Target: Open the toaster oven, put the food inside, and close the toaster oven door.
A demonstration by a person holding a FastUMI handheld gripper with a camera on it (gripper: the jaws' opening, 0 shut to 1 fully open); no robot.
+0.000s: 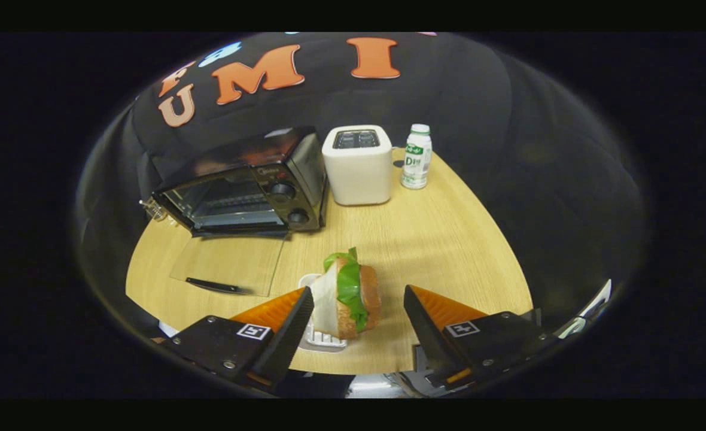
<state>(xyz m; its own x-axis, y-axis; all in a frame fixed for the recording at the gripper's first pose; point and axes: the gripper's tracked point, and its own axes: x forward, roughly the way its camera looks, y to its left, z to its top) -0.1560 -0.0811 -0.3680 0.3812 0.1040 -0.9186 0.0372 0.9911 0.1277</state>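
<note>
So the toaster oven (242, 188) is sitting at the far side of the round wooden table (443, 251) and its door (227, 270) is already flipped all the way down, lying flat on the tabletop in front of it with the dark handle at the near edge. You can see the wire rack inside the open cavity, and two knobs stacked on the panel on the right side of the oven's front. Just beside the oven on that same side there's a white pop-up toaster (358, 164), and past that a small white bottle (417, 157) with a green label, standing upright.

The food is a sandwich (350, 296) (bread, a big green lettuce leaf, some white slice) standing on edge on a little white tray (320, 338), well in front of the oven and off to the right of the lowered door. The gripper (359, 314) has its jaws spread wide and released, with the sandwich sitting between them. The left finger looks right up against the sandwich's white side, the right finger is clearly apart from it, so nothing's grasped
</note>
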